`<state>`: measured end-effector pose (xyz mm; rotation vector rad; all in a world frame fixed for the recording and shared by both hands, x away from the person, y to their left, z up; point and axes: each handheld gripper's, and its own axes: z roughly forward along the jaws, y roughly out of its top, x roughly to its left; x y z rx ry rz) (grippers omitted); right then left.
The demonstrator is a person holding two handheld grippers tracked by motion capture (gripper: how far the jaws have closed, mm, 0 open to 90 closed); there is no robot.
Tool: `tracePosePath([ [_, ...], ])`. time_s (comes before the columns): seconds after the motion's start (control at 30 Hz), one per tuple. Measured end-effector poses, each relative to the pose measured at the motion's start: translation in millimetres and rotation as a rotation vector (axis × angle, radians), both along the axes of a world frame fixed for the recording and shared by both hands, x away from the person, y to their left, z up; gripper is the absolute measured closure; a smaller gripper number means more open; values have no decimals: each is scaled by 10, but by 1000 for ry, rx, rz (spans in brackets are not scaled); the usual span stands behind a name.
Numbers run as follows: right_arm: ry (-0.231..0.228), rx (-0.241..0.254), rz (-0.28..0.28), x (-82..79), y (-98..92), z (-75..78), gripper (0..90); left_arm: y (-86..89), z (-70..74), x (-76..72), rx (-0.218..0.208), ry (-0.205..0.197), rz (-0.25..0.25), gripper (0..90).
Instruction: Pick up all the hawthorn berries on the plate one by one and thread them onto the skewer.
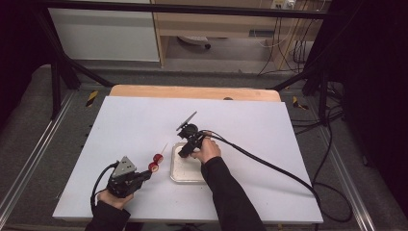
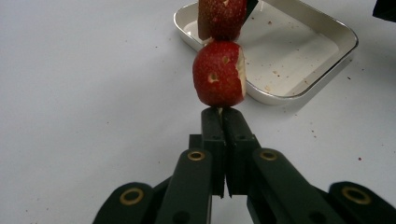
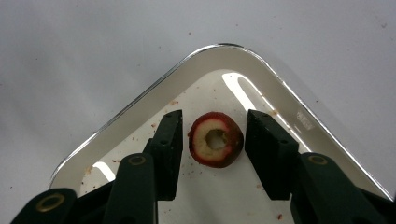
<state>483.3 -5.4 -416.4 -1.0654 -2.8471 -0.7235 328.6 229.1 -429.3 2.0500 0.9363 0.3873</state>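
1. Pinching the skewer (image 1: 161, 150) right at its base, the left tool (image 2: 223, 112) is clenched on it, two red fruit pieces (image 2: 219, 72) sitting just above.
2. The right tool (image 3: 212, 135) is hanging open around a cored fruit slice (image 3: 215, 139) lying in the metal tray (image 3: 154, 88), pads not touching it.
3. Tray's sitting on the white counter (image 1: 125, 125).

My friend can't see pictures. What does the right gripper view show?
A red fruit slice with a hole in its middle lies in a shiny metal tray, between the right gripper's two black jaws, which are not touching it. Crumbs dot the tray.
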Motion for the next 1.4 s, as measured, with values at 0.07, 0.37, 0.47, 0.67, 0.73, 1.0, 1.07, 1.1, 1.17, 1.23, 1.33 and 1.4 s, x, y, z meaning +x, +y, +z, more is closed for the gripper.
tracePosePath([
  [0.07, 1, -1, 1, 5, 2, -13, 587, -1, 1, -1, 1, 0, 0, 880],
  [0.37, -1, -5, -1, -3, -7, -4, 613, -9, 2, -5, 4, -3, 0, 880],
  [0.47, -20, 14, -14, -32, -28, 53, 615, -17, 3, -10, 7, -5, -2, 880],
  [0.67, -36, 42, -23, -133, -93, 192, 616, -33, 4, -18, 9, -8, -6, 880],
  [0.73, -36, 67, -24, -164, -135, 222, 616, -44, 4, -23, 9, -8, -6, 880],
  [1.0, -43, 149, -56, -320, -363, 285, 616, -82, 4, -36, 13, -10, -16, 880],
  [1.07, -51, 175, -63, -365, -430, 290, 616, -92, 4, -38, 13, -11, -19, 880],
  [1.1, -52, 187, -68, -380, -452, 291, 616, -99, 5, -40, 13, -11, -20, 880],
  [1.17, -57, 223, -80, -419, -510, 290, 617, -116, 3, -45, 12, -11, -22, 880],
  [1.23, -67, 232, -84, -453, -557, 290, 617, -135, 1, -46, 12, -11, -26, 880],
  [1.33, -84, 281, -99, -500, -632, 298, 617, -163, 0, -53, 8, -11, -30, 880],
  [1.4, -97, 316, -108, -533, -676, 300, 617, -181, -2, -56, 5, -9, -33, 880],
])
